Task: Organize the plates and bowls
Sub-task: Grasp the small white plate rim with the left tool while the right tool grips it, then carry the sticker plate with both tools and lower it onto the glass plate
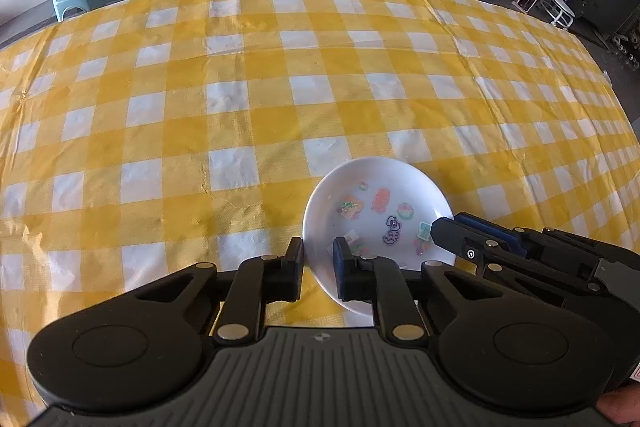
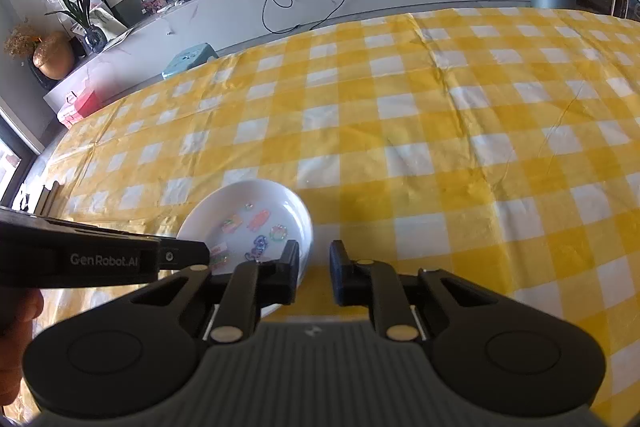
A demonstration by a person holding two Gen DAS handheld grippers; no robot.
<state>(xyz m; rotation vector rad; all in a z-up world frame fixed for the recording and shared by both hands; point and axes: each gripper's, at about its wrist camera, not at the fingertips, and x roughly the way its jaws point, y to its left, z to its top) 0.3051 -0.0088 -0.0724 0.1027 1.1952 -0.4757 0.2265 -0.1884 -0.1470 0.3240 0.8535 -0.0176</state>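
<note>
Round glossy white plate (image 1: pixel 378 223), cartoon stickers inside, on yellow-white checked tablecloth (image 1: pixel 240 107). Left gripper (image 1: pixel 318 267) jaws pinching plate's near-left rim; right gripper (image 2: pixel 314 269) jaws pinching its right rim.

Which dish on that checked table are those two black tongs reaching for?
Find the big table under the yellow-and-white checked cloth. At its near edge sits the only dish on it: a shallow white bowl with small colourful cartoon stickers inside, a pair of tongs at each side of its rim.
</note>
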